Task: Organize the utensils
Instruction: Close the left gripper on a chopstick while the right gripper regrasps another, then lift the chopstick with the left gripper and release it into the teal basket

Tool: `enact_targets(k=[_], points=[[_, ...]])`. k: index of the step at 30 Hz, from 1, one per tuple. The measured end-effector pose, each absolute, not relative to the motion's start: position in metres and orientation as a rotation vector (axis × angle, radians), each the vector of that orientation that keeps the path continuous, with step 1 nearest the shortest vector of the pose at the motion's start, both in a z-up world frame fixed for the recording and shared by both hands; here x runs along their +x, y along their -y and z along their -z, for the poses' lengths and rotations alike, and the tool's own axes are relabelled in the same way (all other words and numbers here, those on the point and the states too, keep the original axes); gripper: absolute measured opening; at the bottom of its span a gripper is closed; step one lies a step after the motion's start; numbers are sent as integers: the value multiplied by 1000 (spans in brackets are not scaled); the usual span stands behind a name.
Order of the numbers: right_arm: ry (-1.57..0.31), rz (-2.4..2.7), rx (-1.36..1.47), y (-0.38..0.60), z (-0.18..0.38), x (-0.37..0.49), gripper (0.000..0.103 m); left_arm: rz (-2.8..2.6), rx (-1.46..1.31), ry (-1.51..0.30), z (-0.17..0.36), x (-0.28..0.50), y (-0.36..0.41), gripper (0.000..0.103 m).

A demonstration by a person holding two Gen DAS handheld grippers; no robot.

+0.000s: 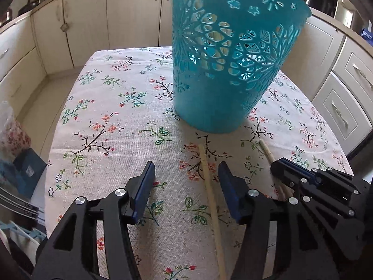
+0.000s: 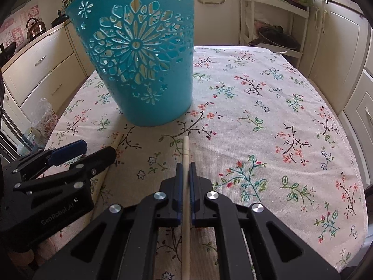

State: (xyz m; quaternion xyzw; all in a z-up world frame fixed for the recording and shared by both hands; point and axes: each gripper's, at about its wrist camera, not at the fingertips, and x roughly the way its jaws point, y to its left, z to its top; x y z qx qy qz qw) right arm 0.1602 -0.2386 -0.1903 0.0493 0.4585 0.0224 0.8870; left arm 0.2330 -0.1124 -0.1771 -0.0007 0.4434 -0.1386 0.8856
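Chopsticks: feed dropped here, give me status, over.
Left gripper open over one chopstick. Right gripper shut on other chopstick. Teal basket upright ahead, path clear.

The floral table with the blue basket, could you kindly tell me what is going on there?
A person works two handheld claws over the floral tablecloth. The right claw is shut on one pale wooden chopstick. The left claw stands open around a second wooden chopstick lying on the cloth. The perforated teal plastic basket stands just beyond.

A copper kettle (image 2: pixel 35 26) sits on the counter above cream cabinets (image 1: pixel 98 18).
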Motion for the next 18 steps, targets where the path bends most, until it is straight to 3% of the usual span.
enact_targets(k=[2,5,8,18], points=[[-951,-43,98,238,190,159,6,296,26,-922,177,233,118,35],[-951,-40,99,236,190,159,6,309,59,-925,178,232,127,18],[-949,-40,90,235,190,161,6,322,74,-928,178,230,128,9],[-977,-95,151,242,188,158,6,338,103,-948,177,228,132,9]])
